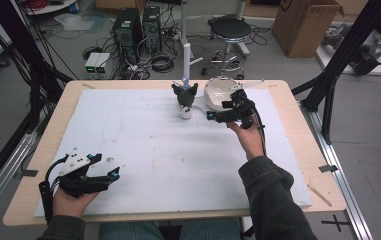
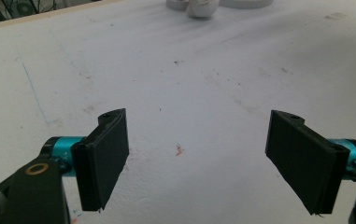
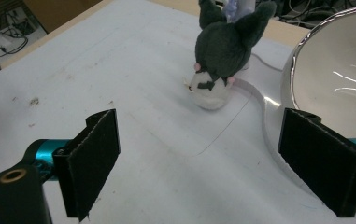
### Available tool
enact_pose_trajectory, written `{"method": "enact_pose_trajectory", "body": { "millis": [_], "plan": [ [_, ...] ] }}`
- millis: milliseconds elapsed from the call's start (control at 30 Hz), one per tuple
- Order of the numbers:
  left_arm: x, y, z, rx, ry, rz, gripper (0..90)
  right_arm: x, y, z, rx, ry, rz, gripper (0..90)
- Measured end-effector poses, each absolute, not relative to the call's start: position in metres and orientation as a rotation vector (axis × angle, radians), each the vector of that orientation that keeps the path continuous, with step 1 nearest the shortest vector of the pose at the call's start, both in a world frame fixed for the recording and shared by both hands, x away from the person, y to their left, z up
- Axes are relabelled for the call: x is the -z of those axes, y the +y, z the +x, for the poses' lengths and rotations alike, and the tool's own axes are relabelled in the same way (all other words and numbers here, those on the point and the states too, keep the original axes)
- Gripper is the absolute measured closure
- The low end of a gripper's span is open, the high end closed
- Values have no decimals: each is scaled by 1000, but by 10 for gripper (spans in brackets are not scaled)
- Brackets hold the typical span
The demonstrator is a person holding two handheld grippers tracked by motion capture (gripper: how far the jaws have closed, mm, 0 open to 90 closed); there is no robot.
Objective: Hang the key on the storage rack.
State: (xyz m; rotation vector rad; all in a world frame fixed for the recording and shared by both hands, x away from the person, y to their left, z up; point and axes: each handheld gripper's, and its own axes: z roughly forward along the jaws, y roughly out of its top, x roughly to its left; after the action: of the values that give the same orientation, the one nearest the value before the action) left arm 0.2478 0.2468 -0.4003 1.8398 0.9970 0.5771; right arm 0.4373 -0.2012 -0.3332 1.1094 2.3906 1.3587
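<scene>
A grey floor is stretching behind the bench [image 1: 298, 165], strewn with cables, two computer towers [image 1: 137, 27], one stool [image 1: 230, 31] and one cardboard box [image 1: 305, 25]. A white sheet [image 1: 153, 150] is covering most of the wooden top. On it are sitting one bowl [image 1: 215, 93] and, just beside it, one dark plush toy [image 1: 185, 96] at the far edge. The right gripper [image 1: 213, 115] is hovering near both, jaws wide apart, holding nothing. The left gripper [image 1: 105, 166] is resting near the front left, likewise gaping and empty.

No text, label, brand or number can be read on anything here.
</scene>
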Motion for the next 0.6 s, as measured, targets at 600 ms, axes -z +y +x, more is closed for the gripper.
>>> {"method": "enact_pose_trajectory", "body": {
  "millis": [600],
  "plan": [
    [400,247,248,-579,995,1842,217,335,-202,419,-1366,2404,1064,122]
  ]
}}
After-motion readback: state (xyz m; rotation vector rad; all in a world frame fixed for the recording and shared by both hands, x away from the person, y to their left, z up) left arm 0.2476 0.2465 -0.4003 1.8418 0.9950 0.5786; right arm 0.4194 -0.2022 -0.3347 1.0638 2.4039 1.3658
